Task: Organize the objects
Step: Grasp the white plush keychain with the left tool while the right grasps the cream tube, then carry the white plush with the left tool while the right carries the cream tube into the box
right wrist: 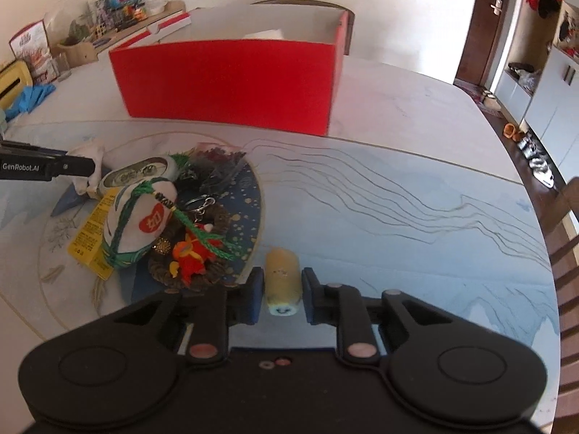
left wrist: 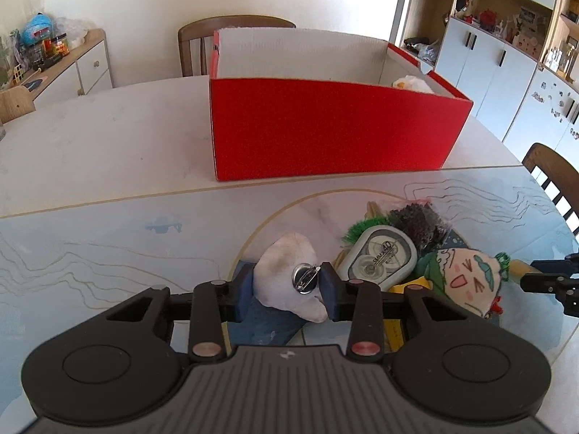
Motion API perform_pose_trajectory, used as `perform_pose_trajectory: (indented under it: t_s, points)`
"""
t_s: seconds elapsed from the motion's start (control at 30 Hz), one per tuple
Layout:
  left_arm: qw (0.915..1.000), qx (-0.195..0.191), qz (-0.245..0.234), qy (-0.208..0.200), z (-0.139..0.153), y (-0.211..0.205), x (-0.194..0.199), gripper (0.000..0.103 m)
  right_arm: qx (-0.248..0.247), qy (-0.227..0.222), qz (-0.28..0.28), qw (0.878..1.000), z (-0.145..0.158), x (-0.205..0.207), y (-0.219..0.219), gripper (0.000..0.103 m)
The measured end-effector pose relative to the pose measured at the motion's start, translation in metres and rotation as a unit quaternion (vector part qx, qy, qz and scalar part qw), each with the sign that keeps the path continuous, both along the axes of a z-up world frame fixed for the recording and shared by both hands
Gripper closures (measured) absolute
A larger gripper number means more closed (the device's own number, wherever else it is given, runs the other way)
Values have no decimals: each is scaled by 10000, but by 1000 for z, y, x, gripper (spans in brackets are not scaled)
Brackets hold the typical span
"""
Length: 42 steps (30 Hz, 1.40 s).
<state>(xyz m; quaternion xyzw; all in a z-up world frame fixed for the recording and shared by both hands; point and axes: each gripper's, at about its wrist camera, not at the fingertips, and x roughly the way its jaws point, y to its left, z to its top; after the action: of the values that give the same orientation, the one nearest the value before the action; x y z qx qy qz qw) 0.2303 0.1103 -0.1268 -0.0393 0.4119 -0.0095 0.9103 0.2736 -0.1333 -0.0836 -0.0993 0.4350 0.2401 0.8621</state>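
Near the tabletop's (right wrist: pixel 416 224) front edge, the right gripper (right wrist: pixel 280 289) pinches a yellow cylinder toy (right wrist: pixel 282 282), long axis pointing toward the red box (left wrist: pixel 325 123). Left gripper (left wrist: pixel 286 289) clamps a white pin-backed plush (left wrist: pixel 289 278). Something white and yellow lies inside the box.

A bright red box (left wrist: pixel 325 130) with a white interior stands on a pale blue tabletop (right wrist: pixel 416 217) veined with thin dark lines. Nearby lie a white plush (left wrist: pixel 289 282), a cream-yellow roll (right wrist: pixel 282 282), a green-trimmed doll (left wrist: pixel 466 278) and a yellow card (right wrist: pixel 90 238).
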Motion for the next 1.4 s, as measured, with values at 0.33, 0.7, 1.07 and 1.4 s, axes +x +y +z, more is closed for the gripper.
perform_pose_trajectory:
  t_s: [0.33, 0.7, 1.07, 1.4]
  points:
    - [9997, -222, 6, -128, 27, 5, -11, 66, 274, -167, -6, 9995, 29, -13, -14, 83]
    - [9984, -441, -248, -240, 65, -2, -22, 66, 579, -395, 181, 9974, 67, -23, -7, 83]
    - [9969, -496, -491, -360, 111, -5, -5, 66, 762, -763, 373, 9935, 120, -10, 16, 83]
    - [9960, -330, -639, -524, 140, -3, 33, 66, 831, -1063, 406, 9900, 150, 23, 41, 83]
